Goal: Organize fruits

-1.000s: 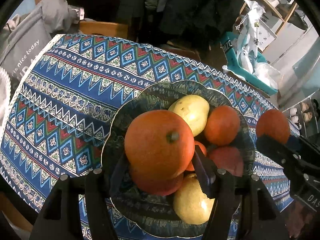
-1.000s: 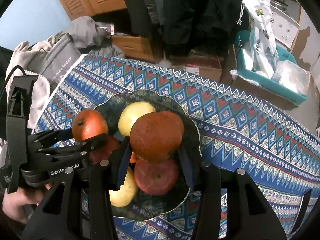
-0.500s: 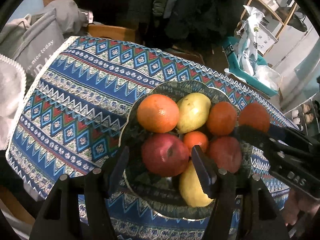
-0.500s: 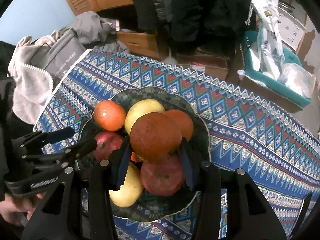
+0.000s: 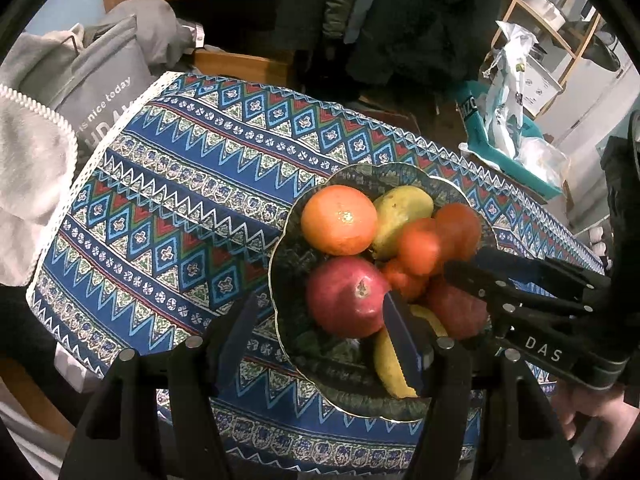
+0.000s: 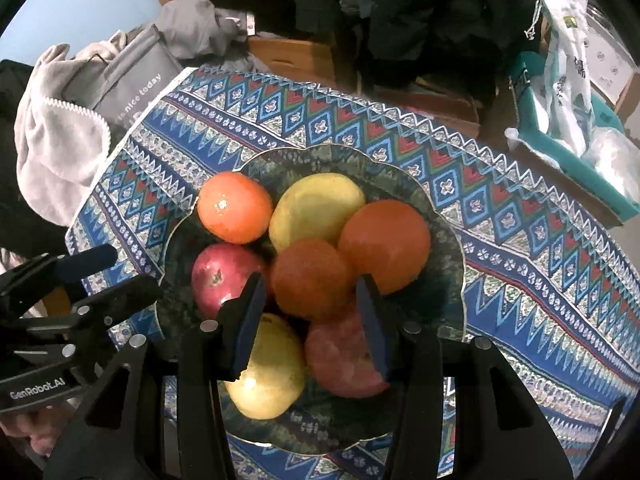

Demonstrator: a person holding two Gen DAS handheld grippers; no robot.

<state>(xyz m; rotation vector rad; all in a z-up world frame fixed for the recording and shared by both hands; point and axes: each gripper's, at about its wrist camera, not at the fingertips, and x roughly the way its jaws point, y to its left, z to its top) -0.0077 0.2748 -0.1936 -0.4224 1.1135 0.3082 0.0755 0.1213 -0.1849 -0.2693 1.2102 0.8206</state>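
A dark patterned bowl [image 6: 444, 236] on the blue tablecloth holds several fruits: oranges, yellow pears and red apples. My right gripper [image 6: 310, 322] is open over the bowl; an orange [image 6: 312, 276] lies on the pile just beyond its fingers. In the left wrist view the right gripper [image 5: 460, 264] reaches in from the right beside the oranges [image 5: 420, 246]. My left gripper [image 5: 320, 336] is open and empty at the bowl's [image 5: 298, 356] near left rim, by a red apple [image 5: 346, 296]. It shows at the left of the right wrist view [image 6: 108, 272].
The tablecloth [image 5: 180, 208] covers the table [image 6: 540, 240] around the bowl. A grey bag [image 5: 100, 80] and a white towel [image 5: 28, 168] lie off the left edge. A teal bin with plastic bags [image 5: 516, 148] stands beyond the far right edge.
My left gripper let go of its orange into the bowl and drew back to the left. My right gripper opened and its orange now lies on the pile.
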